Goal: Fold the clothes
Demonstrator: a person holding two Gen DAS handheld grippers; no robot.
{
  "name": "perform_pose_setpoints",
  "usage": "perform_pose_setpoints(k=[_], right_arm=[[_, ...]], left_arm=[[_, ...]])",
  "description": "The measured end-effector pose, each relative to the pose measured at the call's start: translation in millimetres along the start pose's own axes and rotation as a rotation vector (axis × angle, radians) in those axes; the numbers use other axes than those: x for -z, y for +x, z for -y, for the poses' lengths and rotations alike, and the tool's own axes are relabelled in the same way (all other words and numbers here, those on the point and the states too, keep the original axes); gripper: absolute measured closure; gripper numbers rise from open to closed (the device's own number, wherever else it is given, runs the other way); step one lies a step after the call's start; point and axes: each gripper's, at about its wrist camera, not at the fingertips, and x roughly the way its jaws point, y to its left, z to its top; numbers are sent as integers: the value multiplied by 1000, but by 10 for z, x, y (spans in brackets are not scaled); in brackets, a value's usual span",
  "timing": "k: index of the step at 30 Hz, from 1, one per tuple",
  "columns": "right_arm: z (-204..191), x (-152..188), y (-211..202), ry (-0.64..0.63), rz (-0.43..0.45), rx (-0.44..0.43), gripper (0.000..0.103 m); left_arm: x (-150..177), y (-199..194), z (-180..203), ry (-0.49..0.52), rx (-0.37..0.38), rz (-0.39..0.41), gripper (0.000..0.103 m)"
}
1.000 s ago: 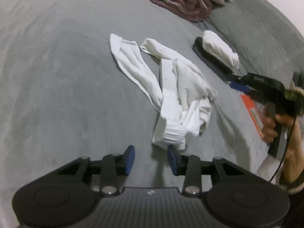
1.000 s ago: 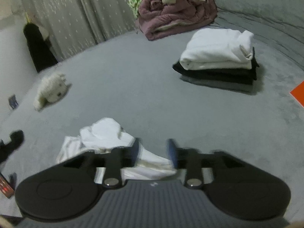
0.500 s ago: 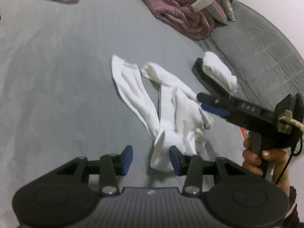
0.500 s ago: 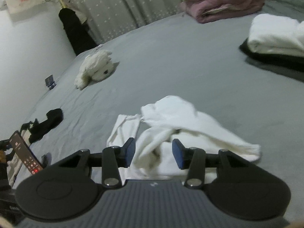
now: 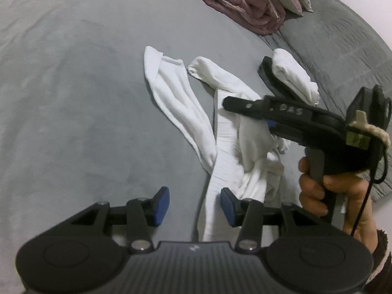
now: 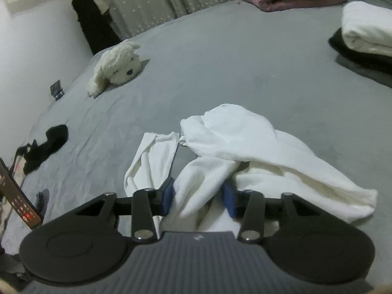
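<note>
A crumpled white garment (image 5: 227, 132) with two long legs lies on the grey bed; it also shows in the right wrist view (image 6: 235, 147). My left gripper (image 5: 194, 204) is open, low over the garment's near end, with a strip of cloth between its blue pads. My right gripper (image 6: 198, 198) is open with bunched white cloth between its pads. In the left wrist view the right gripper (image 5: 247, 115) reaches in from the right over the garment's middle.
A folded stack of white and dark clothes (image 6: 365, 36) sits at the right, also in the left wrist view (image 5: 291, 78). A pink blanket pile (image 5: 247, 2) lies at the back. A white plush dog (image 6: 115, 68), a black sock (image 6: 46, 144) and a phone (image 6: 17, 196) lie left.
The right gripper has swung left from the folded stack and come down over the white garment. The left gripper has moved closer to the garment's near end. Both stay open.
</note>
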Motion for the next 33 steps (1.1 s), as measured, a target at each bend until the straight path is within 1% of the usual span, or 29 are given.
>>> perform_pose_setpoints(k=[1,3,5,9,11,15,19,21,22,26,29,31,32,33], right_arm=[[-1,4,5,-6,3,-3,88],[-7,0,-46,-14,25,-21,89],[-29,-27,-150,-20,65,-59,89],[-100,-101,-441,-42,159,-174,90],[-126,-134,-565,-46,191,-243,90],[-171,-192,-692,-40,218,-373,90],[-240,-263,-724,-33,235,-481,91],[-287,-291,-757,-34,248,-522,97],[-318,-300,-772,-41,255,-525,97],[-420,-288,-770,-88,261,-453,97],[-422,-266,-676,-91,221,-409,88],[-429,-256,-619,-107,181,-392,86],[-436,-248,-603,-120,160,-387,83],[-442,-232,-589,-135,139,-383,69]], left_arm=[[3,-1,-4,-1,5,2,56],[10,-7,-3,2,9,4,56],[16,-20,-5,7,13,7,56],[12,-42,-30,6,23,14,55],[0,-72,-37,2,33,30,53],[-45,-208,-37,6,65,103,50],[-79,-357,-28,30,98,184,43],[-93,-402,-48,34,99,215,42],[-100,-418,-78,28,91,229,41],[-151,-379,-186,-21,34,241,40],[-188,-339,-220,-40,18,232,41],[-192,-343,-235,-50,17,231,41],[-198,-356,-240,-57,17,232,41],[-205,-368,-244,-64,17,233,41]])
